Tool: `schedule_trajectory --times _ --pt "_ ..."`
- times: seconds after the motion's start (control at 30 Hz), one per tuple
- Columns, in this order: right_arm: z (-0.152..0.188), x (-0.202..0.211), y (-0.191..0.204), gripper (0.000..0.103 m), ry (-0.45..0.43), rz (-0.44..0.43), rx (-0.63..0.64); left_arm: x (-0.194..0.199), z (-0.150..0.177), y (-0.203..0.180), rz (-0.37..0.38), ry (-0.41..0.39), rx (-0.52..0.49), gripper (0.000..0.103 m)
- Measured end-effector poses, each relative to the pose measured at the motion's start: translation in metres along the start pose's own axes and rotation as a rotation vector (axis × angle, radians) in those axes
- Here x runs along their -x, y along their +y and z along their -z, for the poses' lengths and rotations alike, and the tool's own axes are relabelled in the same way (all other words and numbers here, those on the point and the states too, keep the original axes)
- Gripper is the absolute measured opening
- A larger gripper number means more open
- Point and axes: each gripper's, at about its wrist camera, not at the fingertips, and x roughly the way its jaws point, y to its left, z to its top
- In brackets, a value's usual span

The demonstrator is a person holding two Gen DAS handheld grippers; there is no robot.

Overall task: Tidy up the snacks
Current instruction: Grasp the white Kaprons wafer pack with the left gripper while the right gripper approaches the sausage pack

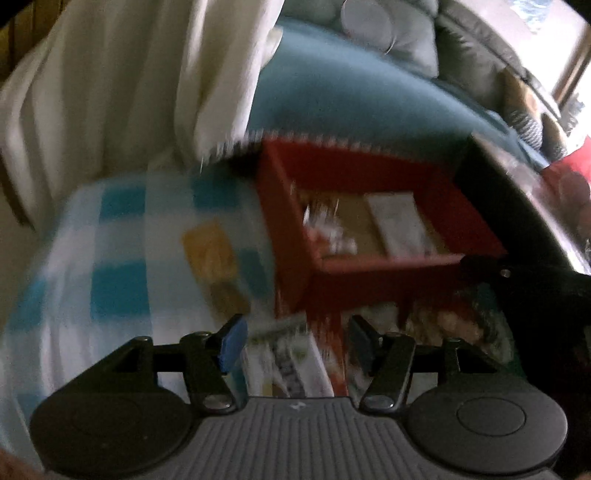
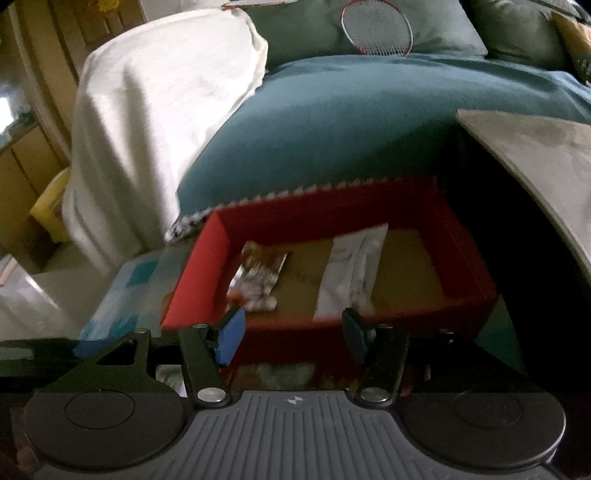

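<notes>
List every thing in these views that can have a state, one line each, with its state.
red box: open on top, no lid on it, two packets inside.
brown snack packet: lying flat in the box, left side.
white snack packet: lying flat in the box, middle.
yellow packet: lying on the checked cloth, outside the box.
left gripper: open, empty.
right gripper: open, empty.

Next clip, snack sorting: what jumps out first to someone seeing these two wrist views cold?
The red box in the middle of both views, open-topped, with a brown-and-white snack packet at its left and a white packet beside it on the cardboard floor. Behind it spreads a teal blanket, with a badminton racket lying against the cushions at the top. Left of the box, more snack packets lie blurred on a blue-and-white checked cloth.
</notes>
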Motion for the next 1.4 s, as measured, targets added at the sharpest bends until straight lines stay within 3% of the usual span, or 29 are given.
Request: schedule_trajectory --times 0.2,0.33,0.37,0.43,0.57,0.7,0.87,0.93,1.0,1.13,1.2,1.3,1.4 --pt "0.029 0.010 0.009 0.068 0.042 -0.011 0.002 -0.024 0.019 -0.014 -0.030 0.055 0.021 0.056" --pt "0.039 0.002 0.012 0.068 0.082 -0.015 0.022 -0.033 0.021 -0.023 -0.076 0.031 -0.008 0.057" --pt "0.040 0.000 0.013 0.068 0.089 -0.018 0.029 -0.032 0.023 -0.021 -0.085 0.022 -0.002 0.053" --pt "0.041 -0.004 0.015 0.068 0.099 -0.021 0.039 -0.028 0.027 -0.018 -0.107 0.015 -0.020 0.036" --pt "0.038 -0.017 0.020 0.068 0.134 -0.035 0.058 -0.013 0.038 -0.004 -0.061 0.022 -0.004 0.028" --pt "0.044 -0.036 0.029 0.068 0.199 -0.038 0.089 0.002 0.052 0.004 -0.034 0.057 -0.010 0.009" --pt "0.050 -0.054 0.041 0.068 0.236 -0.016 0.172 0.011 0.060 0.004 -0.044 0.031 -0.091 0.012" --pt "0.050 -0.062 0.045 0.071 0.248 -0.021 0.209 0.010 0.057 0.004 -0.035 0.029 -0.111 0.033" --pt "0.052 -0.072 0.048 0.073 0.262 -0.022 0.249 0.005 0.053 0.006 -0.045 0.020 -0.092 0.044" --pt "0.056 -0.088 0.051 0.075 0.242 0.008 0.342 -0.015 0.046 0.000 -0.118 -0.004 -0.163 0.043" --pt "0.055 -0.090 0.052 0.071 0.246 0.003 0.330 -0.016 0.048 -0.003 -0.151 -0.010 -0.201 0.037" --pt "0.059 -0.083 0.057 0.065 0.278 0.012 0.355 -0.007 0.054 0.002 -0.121 0.012 -0.195 0.033" --pt "0.069 -0.068 0.054 0.061 0.306 -0.034 0.317 0.006 0.065 0.009 -0.067 0.050 -0.171 0.021"
